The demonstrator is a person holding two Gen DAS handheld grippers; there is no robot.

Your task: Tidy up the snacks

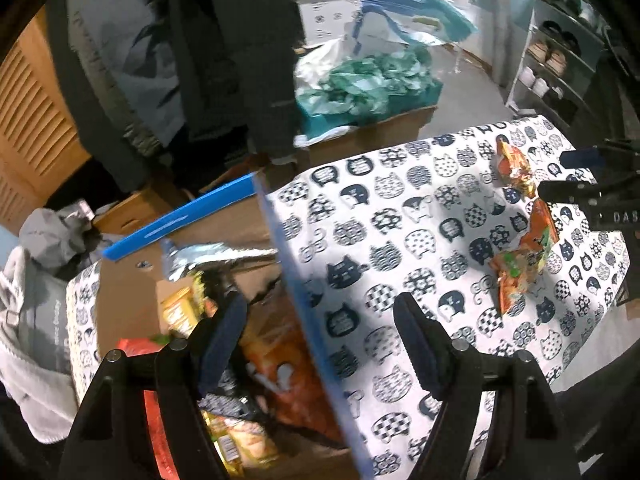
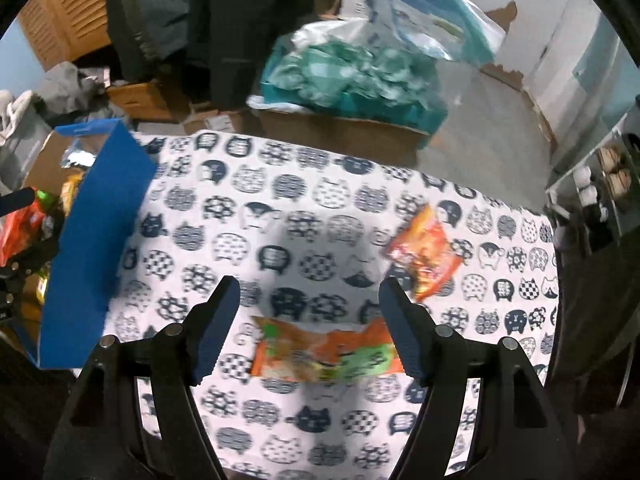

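so the table's covered in a white cloth with a navy cat-face print [image 2: 304, 216], and most of the middle is bare, plenty of room between the box on the left and the two packets on the right. the far edge of the cloth drops off toward a cardboard box stuffed with teal plastic bags [image 2: 352, 76], and past the right edge there's a shelf rack with shoes [image 1: 556, 60]. the blue-walled cardboard box [image 2: 96, 236] sits at the left end, its near wall standing up straight from the cloth, and in the left wrist view you can see it's already got a pile of snack packs [image 1: 276, 360] in it, orange, yellow and a silvery foil one. left gripper [image 1: 320, 344] hangs right over that box wall, jaws spread wide, one finger over the box and the other over the cloth, nothing in them. right gripper [image 2: 310, 328] is also spread wide and empty, hovering over an orange and green snack packet [image 2: 324, 354] lying flat on the cloth; whether the pads touch it i can't tell, it's blurry. a second orange-red packet [image 2: 424, 256] lies just beyond, further right. only writing i can make out is "das" on the right gripper's body in the left view; packet print is too smeared to read.
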